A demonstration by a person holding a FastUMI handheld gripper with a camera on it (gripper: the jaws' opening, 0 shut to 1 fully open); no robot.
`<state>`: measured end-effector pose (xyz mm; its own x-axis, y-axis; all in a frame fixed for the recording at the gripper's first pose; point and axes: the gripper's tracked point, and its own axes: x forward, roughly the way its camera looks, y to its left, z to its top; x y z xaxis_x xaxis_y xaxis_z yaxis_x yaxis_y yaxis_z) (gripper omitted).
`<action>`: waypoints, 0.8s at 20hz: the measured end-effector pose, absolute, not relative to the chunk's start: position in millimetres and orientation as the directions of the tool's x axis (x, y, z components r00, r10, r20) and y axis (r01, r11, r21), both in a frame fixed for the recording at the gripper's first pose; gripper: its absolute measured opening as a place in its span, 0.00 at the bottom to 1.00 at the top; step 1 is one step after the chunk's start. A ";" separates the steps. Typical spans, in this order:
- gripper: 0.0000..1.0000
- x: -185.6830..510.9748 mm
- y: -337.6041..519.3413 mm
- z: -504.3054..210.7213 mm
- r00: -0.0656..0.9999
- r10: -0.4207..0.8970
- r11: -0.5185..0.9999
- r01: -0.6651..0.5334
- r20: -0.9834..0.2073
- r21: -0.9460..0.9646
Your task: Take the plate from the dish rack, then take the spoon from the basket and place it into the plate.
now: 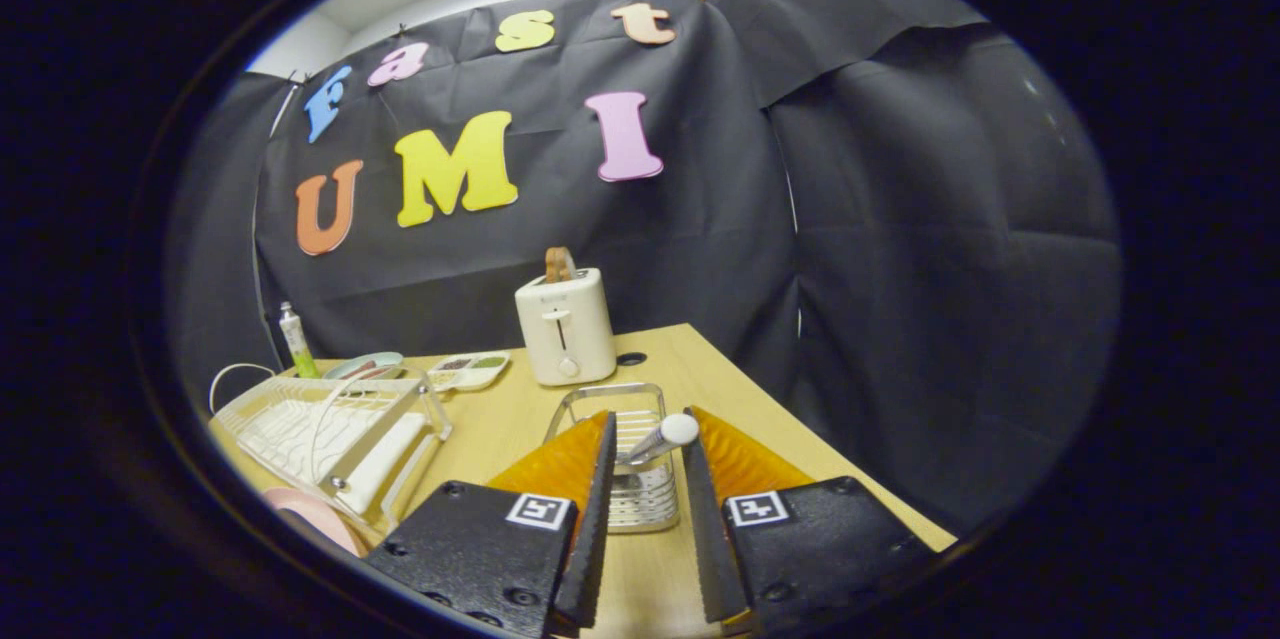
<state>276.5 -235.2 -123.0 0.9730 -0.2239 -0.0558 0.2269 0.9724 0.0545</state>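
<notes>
Item, gripper (645,464): held over the near part of the wooden table (740,389), fingers apart with a clear gap between them, clamped on nothing.

Item, basket (630,459): a wire-sided holder standing on the table just ahead of the fingers and partly between them, in front of the toaster (566,327).

Item, spoon (660,439): stood in the basket, handle leaning up and toward the right finger, its rounded pale end showing between the fingertips. Whether that end touched the right finger could not be told. The bowl end was hidden down in the basket.

Item, dish rack (330,429): white wire, to the left of the gripper, near the basket but apart from it.

Item, plate (315,517): a pink rim lay on the table below the rack, beside the left finger; this looked to be the plate, already out of the rack, though little of it showed.

Item, background: a shallow bowl (365,365), a divided tray (468,371) and a tube (296,339) stood beyond the rack.

Step in hand, as judged: taking the spoon from the basket. To do it well, the fingers needed centring on the handle just below its rounded end, since it sat nearer the right finger than the left. Closing should come only once both fingers flanked the handle. The lift should follow the handle's lean, so the bowl end cleared the wires without dragging the light basket along.
</notes>
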 end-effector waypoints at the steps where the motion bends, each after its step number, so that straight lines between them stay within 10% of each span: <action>1: 0.39 279.5 -234.5 -121.4 0.972 -0.227 0.973 0.229 -0.054 0.029; 6: 0.20 286.0 -220.8 -105.0 0.969 -0.242 0.965 0.234 -0.052 -0.120; 16: 0.17 284.6 -211.6 -50.6 0.967 -0.251 0.960 0.242 -0.043 -0.141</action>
